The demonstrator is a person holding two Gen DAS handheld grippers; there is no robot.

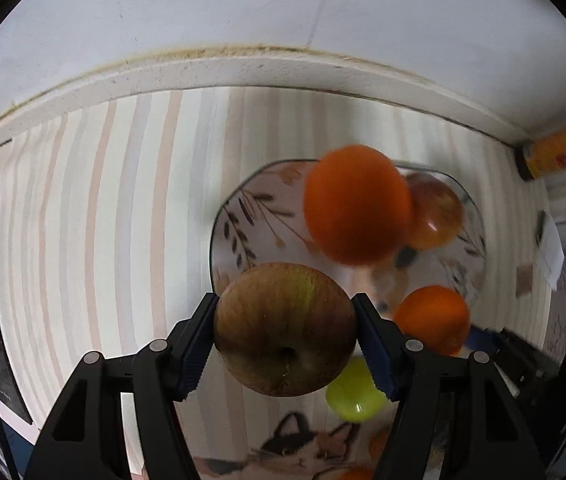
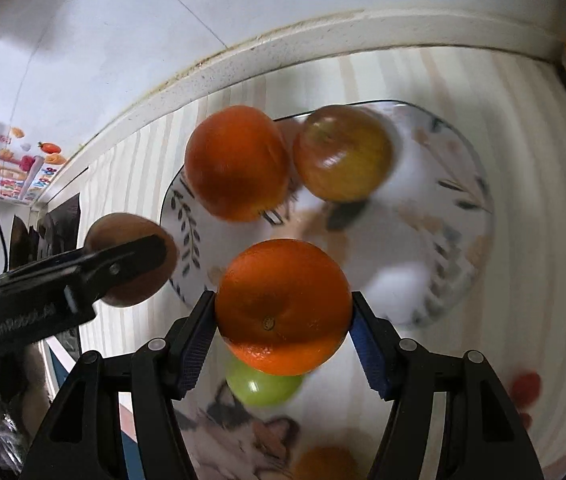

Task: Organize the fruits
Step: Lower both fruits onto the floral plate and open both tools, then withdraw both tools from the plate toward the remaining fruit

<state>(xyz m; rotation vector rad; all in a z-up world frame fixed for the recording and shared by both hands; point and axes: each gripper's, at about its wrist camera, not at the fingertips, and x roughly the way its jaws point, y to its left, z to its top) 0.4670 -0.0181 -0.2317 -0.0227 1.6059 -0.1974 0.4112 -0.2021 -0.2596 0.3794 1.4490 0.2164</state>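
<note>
Left wrist view: left gripper [image 1: 285,330] clamps a brownish apple [image 1: 285,328], carried near the plate [image 1: 235,216] rim.
Right wrist view: right gripper [image 2: 283,308] clamps an orange [image 2: 283,306] over the plate's near edge.
Done: a second orange [image 2: 237,162] and a red-yellow apple [image 2: 343,152] appear to rest on the plate.
Left: both held fruits unplaced; a green fruit [image 2: 263,386] lies on the striped cloth [image 2: 543,240] beside the plate.
Orientation: apple's core axis and orange's navel point toward their cameras; both near-round, no clear long axis.
</note>
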